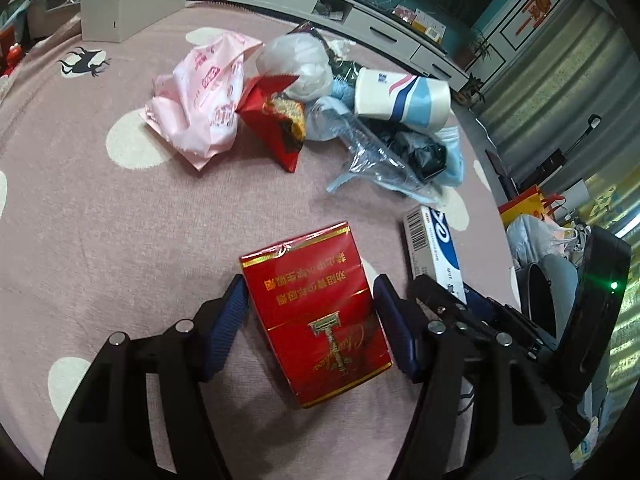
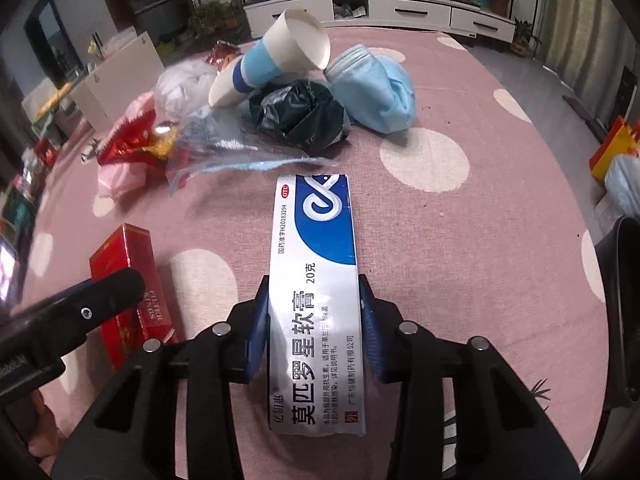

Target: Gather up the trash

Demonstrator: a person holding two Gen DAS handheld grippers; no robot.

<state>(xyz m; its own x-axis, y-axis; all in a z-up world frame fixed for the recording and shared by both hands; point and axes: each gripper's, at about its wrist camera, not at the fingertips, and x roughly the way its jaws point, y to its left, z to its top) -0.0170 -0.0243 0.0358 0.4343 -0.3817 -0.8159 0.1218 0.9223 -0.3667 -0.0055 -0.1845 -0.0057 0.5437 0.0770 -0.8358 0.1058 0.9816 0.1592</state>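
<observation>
Here two small boxes lie on the pink spotted cloth (image 1: 100, 208), each with a gripper set over it, which suggests both are meant to be lifted at once.

On the left, the left gripper (image 1: 310, 298) straddles the red cigarette pack (image 1: 316, 320). Its blue pads (image 1: 228, 320) stand about half open on the pack's two long sides. The left pad sits right at the pack's edge, and a sliver of cloth shows by the right pad, so whether it has a firm hold cannot be told. The pack lies flat, presumably because the narrow sides give the pads parallel faces.

Further back, toward the far edge of the cloth, the rest of the trash is bunched together: a pink plastic bag (image 1: 200, 104), a red snack wrapper (image 1: 276, 120), paper cups (image 1: 400, 96), a black bag (image 2: 296, 114) and a blue face mask (image 2: 376, 92). That pile is untouched.

On the right, the right gripper (image 2: 314, 306) is narrowed onto the white and blue ointment box (image 2: 316, 300). Both pads lie against its long sides, so it seems gripped across the width, near the box's near half. The box lies lengthwise along the fingers, just beside the cigarette pack.
</observation>
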